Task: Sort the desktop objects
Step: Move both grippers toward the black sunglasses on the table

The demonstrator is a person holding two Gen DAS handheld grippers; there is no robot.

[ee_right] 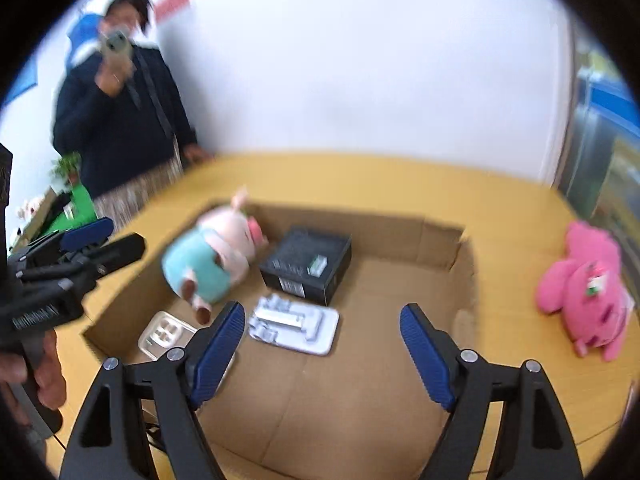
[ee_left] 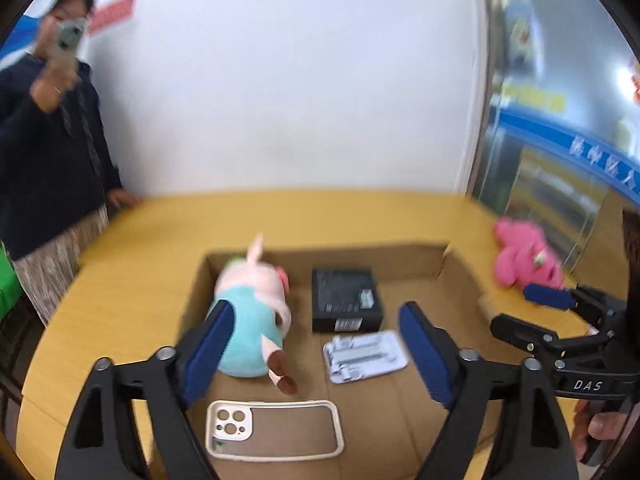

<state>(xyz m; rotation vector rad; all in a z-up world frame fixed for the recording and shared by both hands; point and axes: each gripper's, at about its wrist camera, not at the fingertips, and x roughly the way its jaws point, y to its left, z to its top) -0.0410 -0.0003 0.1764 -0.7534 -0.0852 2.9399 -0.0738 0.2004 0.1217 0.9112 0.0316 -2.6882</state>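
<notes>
Two open grippers, apparently above cardboard box (ee_left: 400, 256)

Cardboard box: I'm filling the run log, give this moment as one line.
cardboard box: pig plush, black box, phone case inside | pink plush: on table | hand-held grippers: open, empty

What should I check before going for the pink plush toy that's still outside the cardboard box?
1. Left gripper open, nothing between its pads: ok.
2. Right gripper open and empty: ok.
3. Pink plush toy lies on the table, outside the cardboard box: ok.
4. Free floor in the box, right of the white tray: ok.
5. Bystander's hand rests on the far table edge, apart from the toy: ok.
6. Toy's far side: cannot tell.
</notes>
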